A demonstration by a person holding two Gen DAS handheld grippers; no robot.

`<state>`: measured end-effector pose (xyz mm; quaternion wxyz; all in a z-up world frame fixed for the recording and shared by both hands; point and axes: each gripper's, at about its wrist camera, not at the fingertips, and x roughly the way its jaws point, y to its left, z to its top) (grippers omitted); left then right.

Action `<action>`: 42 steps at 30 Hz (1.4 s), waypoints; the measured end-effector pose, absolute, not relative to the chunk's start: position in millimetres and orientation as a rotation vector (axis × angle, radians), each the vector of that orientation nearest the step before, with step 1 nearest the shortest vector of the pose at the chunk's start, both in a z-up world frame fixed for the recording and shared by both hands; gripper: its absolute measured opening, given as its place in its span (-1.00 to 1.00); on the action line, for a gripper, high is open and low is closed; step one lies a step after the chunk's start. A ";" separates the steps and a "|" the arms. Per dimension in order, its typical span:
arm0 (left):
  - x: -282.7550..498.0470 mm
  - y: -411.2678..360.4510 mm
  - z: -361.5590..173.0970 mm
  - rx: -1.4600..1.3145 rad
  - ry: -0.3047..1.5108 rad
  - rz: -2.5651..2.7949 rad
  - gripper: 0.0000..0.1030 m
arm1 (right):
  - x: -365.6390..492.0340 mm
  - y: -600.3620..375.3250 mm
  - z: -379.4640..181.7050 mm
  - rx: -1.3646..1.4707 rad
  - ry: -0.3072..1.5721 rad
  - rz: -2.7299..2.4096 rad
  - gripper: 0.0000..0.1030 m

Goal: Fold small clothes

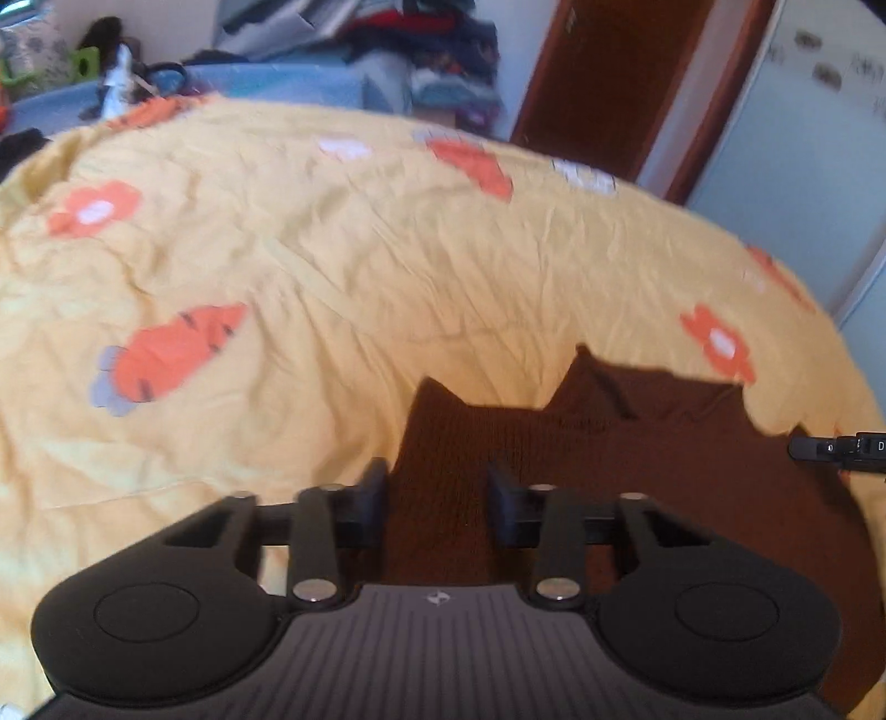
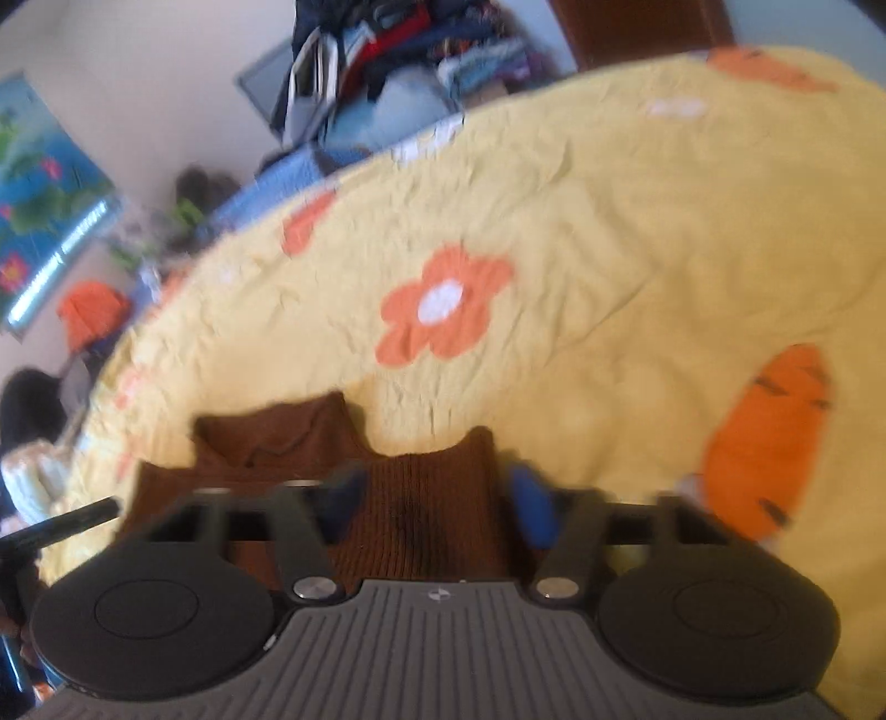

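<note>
A small brown knit garment (image 1: 637, 443) lies on a yellow bedspread (image 1: 332, 249) printed with orange flowers and carrots. My left gripper (image 1: 440, 487) is shut on one raised strap-like corner of it, and the cloth fills the gap between its black fingers. In the right wrist view the same garment (image 2: 277, 437) runs to the left. Another of its corners sits between the blue pads of my right gripper (image 2: 437, 493). These jaws stand wider, with a slit of yellow showing beside the right pad. The picture is blurred there. The right gripper's tip (image 1: 830, 448) shows at the left view's right edge.
Wrinkled yellow bedspread (image 2: 609, 249) stretches ahead of both grippers. Beyond the bed are piled clothes (image 1: 432, 33), a blue cover (image 1: 277, 83), a brown door (image 1: 620, 77) and a pale wardrobe (image 1: 803, 138). A person (image 2: 27, 443) is at the far left of the right wrist view.
</note>
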<state>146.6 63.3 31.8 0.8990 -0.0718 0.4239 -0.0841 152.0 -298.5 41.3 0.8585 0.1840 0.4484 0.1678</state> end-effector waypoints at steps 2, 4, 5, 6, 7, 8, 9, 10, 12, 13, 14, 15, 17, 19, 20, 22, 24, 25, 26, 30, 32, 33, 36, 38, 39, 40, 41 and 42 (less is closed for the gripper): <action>144.8 55.8 31.0 -0.076 0.822 -0.162 -0.87 | 142.5 -289.9 46.5 0.319 0.898 0.379 -0.70; 134.3 57.4 45.8 -0.072 0.718 -0.132 -0.87 | 135.2 -295.4 64.7 0.328 0.824 0.397 -0.73; 131.2 59.9 53.5 -0.080 0.675 -0.140 -0.87 | 131.5 -303.0 74.9 0.358 0.778 0.406 -0.74; 131.5 60.7 58.3 -0.072 0.654 -0.138 -0.87 | 129.8 -311.7 82.4 0.386 0.748 0.401 -0.74; 136.3 59.3 59.1 -0.051 0.653 -0.126 -0.88 | 131.1 -317.9 83.5 0.399 0.733 0.387 -0.74; 142.3 57.3 54.4 -0.029 0.665 -0.105 -0.88 | 136.1 -321.6 77.8 0.399 0.747 0.360 -0.74; 151.0 54.0 45.9 -0.006 0.690 -0.087 -0.88 | 142.5 -323.0 67.4 0.397 0.777 0.331 -0.74; 158.0 50.5 35.3 0.013 0.722 -0.083 -0.87 | 146.9 -322.7 54.9 0.399 0.804 0.310 -0.74; 161.5 45.0 17.9 0.041 0.772 -0.055 -0.83 | 148.0 -316.0 32.7 0.411 0.840 0.292 -0.74; 155.2 42.7 18.9 0.061 0.744 -0.047 -0.79 | 142.8 -313.9 31.2 0.429 0.810 0.288 -0.68; 146.8 40.4 23.6 0.085 0.719 -0.046 -0.77 | 139.1 -311.5 30.8 0.448 0.812 0.282 -0.45; 139.1 38.5 29.0 0.108 0.706 -0.037 -0.75 | 134.9 -311.3 34.5 0.466 0.812 0.281 -0.28; 117.5 34.1 47.4 0.137 0.656 -0.014 -0.73 | 118.0 -311.6 52.3 0.452 0.736 0.244 0.33; 99.0 27.4 63.6 0.098 0.606 -0.057 -0.65 | 100.1 -302.6 72.2 0.399 0.644 0.232 0.33; 93.9 20.5 68.3 0.072 0.604 -0.096 -0.59 | 96.1 -293.6 79.0 0.392 0.631 0.266 0.35; 94.4 1.5 66.6 0.042 0.641 -0.166 -0.20 | 96.6 -265.6 84.5 0.352 0.649 0.335 0.50; 103.4 -14.5 49.5 0.034 0.702 -0.190 -0.12 | 100.1 -235.1 71.0 0.233 0.668 0.341 0.66; 110.6 -15.6 36.9 0.030 0.751 -0.163 -0.12 | 103.8 -225.7 59.7 0.174 0.694 0.315 0.69; 118.0 -12.0 21.4 0.027 0.807 -0.128 -0.13 | 109.1 -220.8 45.2 0.130 0.740 0.270 0.70; 104.1 7.2 8.3 0.031 0.692 -0.142 0.08 | 97.4 -254.6 29.4 0.166 0.679 0.274 0.67; 104.2 6.9 9.9 0.020 0.685 -0.136 0.09 | 96.7 -267.9 27.8 0.226 0.666 0.285 0.55; 104.7 3.6 9.4 0.029 0.682 -0.131 0.10 | 96.6 -270.4 28.9 0.240 0.662 0.288 0.56; 104.4 -5.3 8.8 0.060 0.672 -0.102 0.16 | 94.9 -258.5 37.2 0.204 0.667 0.237 0.56; 101.5 -4.7 8.9 0.054 0.668 -0.092 0.18 | 84.0 -245.4 52.1 0.198 0.644 0.166 0.74; 101.2 -3.9 8.5 0.049 0.669 -0.093 0.19 | 76.1 -237.7 59.0 0.198 0.613 0.179 0.80; 101.3 -3.7 8.4 0.046 0.669 -0.092 0.19 | 67.9 -230.1 66.0 0.197 0.588 0.226 0.89; 101.6 -3.7 8.2 0.047 0.670 -0.094 0.20 | 62.9 -221.6 70.2 0.195 0.584 0.275 0.99; 102.0 -3.9 8.1 0.048 0.670 -0.095 0.21 | 60.4 -212.8 70.4 0.182 0.595 0.312 1.00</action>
